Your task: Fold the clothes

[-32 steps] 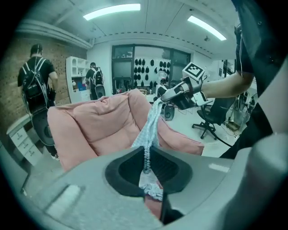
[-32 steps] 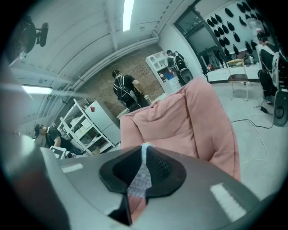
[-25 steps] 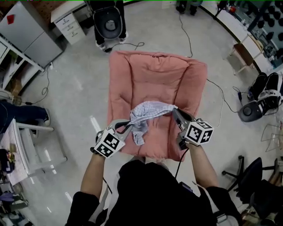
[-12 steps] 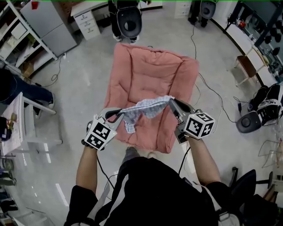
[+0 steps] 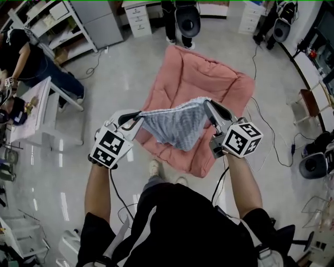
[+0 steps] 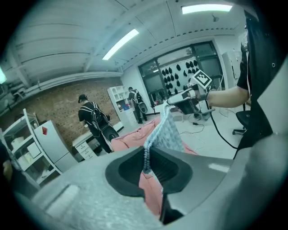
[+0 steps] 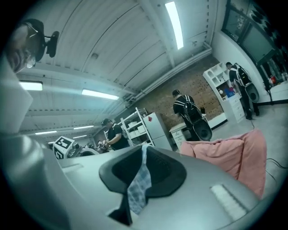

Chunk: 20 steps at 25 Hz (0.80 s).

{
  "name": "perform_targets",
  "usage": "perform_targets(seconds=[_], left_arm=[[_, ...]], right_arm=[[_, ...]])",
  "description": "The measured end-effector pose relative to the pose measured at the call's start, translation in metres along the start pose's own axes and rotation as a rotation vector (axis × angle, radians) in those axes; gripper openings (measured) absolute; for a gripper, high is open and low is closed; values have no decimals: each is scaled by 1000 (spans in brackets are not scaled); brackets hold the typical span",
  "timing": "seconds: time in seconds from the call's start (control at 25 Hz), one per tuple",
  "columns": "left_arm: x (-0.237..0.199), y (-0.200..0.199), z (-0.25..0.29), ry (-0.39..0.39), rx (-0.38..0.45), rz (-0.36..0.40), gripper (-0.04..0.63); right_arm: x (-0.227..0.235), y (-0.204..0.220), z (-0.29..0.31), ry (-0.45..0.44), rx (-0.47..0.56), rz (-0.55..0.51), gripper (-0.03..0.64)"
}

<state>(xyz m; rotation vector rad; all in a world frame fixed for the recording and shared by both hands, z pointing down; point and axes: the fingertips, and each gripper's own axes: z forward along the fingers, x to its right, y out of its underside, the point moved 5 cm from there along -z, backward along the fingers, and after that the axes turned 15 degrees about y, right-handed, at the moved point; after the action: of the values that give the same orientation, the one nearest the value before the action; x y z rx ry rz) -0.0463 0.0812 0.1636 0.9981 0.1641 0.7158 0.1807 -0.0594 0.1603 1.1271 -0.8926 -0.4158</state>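
Observation:
A small blue-and-white checked garment (image 5: 175, 125) hangs stretched in the air between my two grippers, above a pink cushion (image 5: 201, 86) lying on the floor. My left gripper (image 5: 138, 116) is shut on the garment's left top corner; in the left gripper view the cloth edge (image 6: 155, 137) runs pinched between the jaws toward the right gripper (image 6: 180, 98). My right gripper (image 5: 207, 104) is shut on the right top corner, and a strip of the checked cloth (image 7: 139, 182) hangs between its jaws. The garment's lower part sags to a point below the held edge.
The pink cushion (image 7: 229, 152) covers the floor ahead. White drawer units (image 5: 136, 14), a metal shelf rack (image 5: 52, 31) and a white table (image 5: 31, 112) stand at the left and back. People stand at the back (image 5: 182, 13) and at the left (image 5: 31, 62). Cables (image 5: 271, 130) trail on the right.
Both grippers have risen with the garment, lifting it off the cushion. The cloth has gone from bunched to spread taut between them.

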Motion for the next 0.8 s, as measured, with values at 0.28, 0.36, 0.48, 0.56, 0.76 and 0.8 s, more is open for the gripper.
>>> perform_targets(seconds=[0.28,0.36,0.48,0.56,0.76,0.8], left_arm=[[-15,26,-53,-58,23,-88,43],[-18,39,-61,-63,12,-101,43],[-21,52,-74,-70,7,-108,43],[-26,60,-82,-82,-3,-112,43],[-40,78,-108,-123,-11,-126,43],[-41,82,-115,-134,-12,-132,43]], right_arm=[[-59,0,39,-72,-5,-31,37],[-71,5,49,-78,-19,-37,37],[-90,8,63,-83,-28,-53,37],[-101,9,70,-94,-30,-63,37],[-133,14,89,-136,-34,-91,37],[-140,16,93,-146,-37,-96,37]])
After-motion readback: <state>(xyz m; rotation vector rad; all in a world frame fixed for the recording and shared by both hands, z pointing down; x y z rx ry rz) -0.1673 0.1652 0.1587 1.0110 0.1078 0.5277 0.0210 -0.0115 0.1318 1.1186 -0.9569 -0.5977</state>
